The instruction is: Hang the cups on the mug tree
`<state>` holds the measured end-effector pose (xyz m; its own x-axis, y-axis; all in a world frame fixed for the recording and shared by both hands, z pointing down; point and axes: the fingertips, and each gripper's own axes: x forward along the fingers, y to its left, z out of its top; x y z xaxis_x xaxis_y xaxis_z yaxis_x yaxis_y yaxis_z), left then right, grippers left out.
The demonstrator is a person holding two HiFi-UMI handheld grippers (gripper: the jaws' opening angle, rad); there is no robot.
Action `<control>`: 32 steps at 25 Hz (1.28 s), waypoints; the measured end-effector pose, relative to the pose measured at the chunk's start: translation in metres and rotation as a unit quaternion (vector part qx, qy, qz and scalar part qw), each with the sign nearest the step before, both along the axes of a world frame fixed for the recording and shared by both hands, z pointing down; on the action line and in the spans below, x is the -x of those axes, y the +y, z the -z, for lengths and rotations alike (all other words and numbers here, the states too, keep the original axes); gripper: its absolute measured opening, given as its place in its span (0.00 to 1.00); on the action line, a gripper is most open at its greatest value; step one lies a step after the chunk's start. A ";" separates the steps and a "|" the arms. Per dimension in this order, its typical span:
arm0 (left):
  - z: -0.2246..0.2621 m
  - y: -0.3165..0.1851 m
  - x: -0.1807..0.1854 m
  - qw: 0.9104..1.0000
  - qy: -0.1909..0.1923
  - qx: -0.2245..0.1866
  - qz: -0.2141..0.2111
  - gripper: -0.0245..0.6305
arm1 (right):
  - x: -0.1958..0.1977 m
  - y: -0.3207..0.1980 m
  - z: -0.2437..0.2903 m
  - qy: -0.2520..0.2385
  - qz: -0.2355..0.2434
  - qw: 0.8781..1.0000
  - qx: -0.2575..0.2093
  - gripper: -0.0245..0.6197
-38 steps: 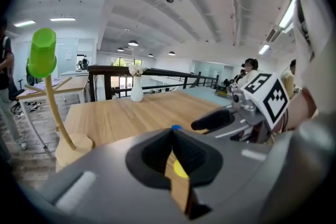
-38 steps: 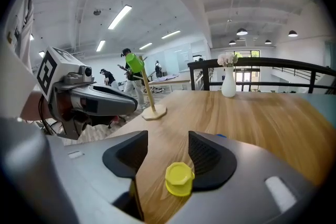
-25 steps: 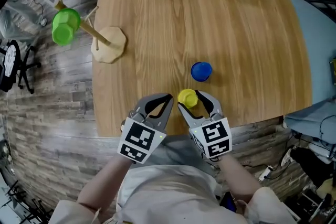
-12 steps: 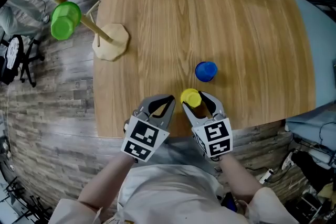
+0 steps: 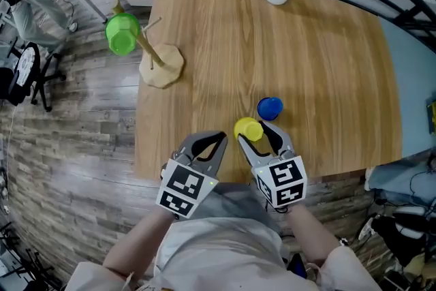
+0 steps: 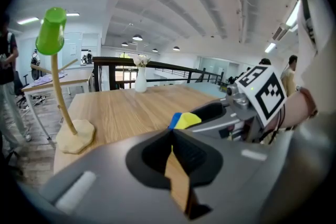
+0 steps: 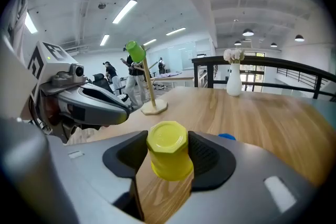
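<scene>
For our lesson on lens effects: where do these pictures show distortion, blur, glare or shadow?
Left gripper view: fisheye curves the ceiling beams, corners go black. Right gripper view: the strip lights blow out white, while the yellow cup is sharp. Head view: the edges of the table bow; light is even, shadows soft.

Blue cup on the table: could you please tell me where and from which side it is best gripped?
Probably across the round side wall of the blue cup, one jaw on each side, coming in from the near table edge: it stands on end on the table and no handle shows.
</scene>
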<state>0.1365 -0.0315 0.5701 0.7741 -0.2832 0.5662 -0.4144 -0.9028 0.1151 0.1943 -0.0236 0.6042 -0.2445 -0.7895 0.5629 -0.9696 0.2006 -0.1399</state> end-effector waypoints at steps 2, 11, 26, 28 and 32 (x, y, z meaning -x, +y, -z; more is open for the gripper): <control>0.023 -0.006 0.008 1.000 0.010 -0.008 0.012 0.04 | 0.004 -0.007 0.027 0.001 0.002 1.000 -0.016 0.42; 0.136 -0.030 0.062 0.994 0.050 -0.069 0.063 0.04 | 0.051 -0.022 0.164 0.013 0.039 0.995 -0.095 0.42; 0.256 -0.039 0.157 0.977 0.097 -0.139 0.131 0.04 | 0.136 -0.031 0.318 0.016 0.101 0.976 -0.192 0.42; 0.273 -0.041 0.173 0.972 0.105 -0.152 0.147 0.04 | 0.147 -0.031 0.333 0.012 0.110 0.972 -0.206 0.42; 0.306 -0.038 0.201 0.962 0.123 -0.175 0.171 0.04 | 0.166 -0.028 0.361 0.004 0.123 0.965 -0.230 0.42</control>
<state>-0.0649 -0.0691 0.2644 0.6999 -0.6850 0.2023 -0.6932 -0.7197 -0.0390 0.0286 -0.0513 0.2428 -0.4536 -0.8749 0.1695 -0.8854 0.4641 0.0263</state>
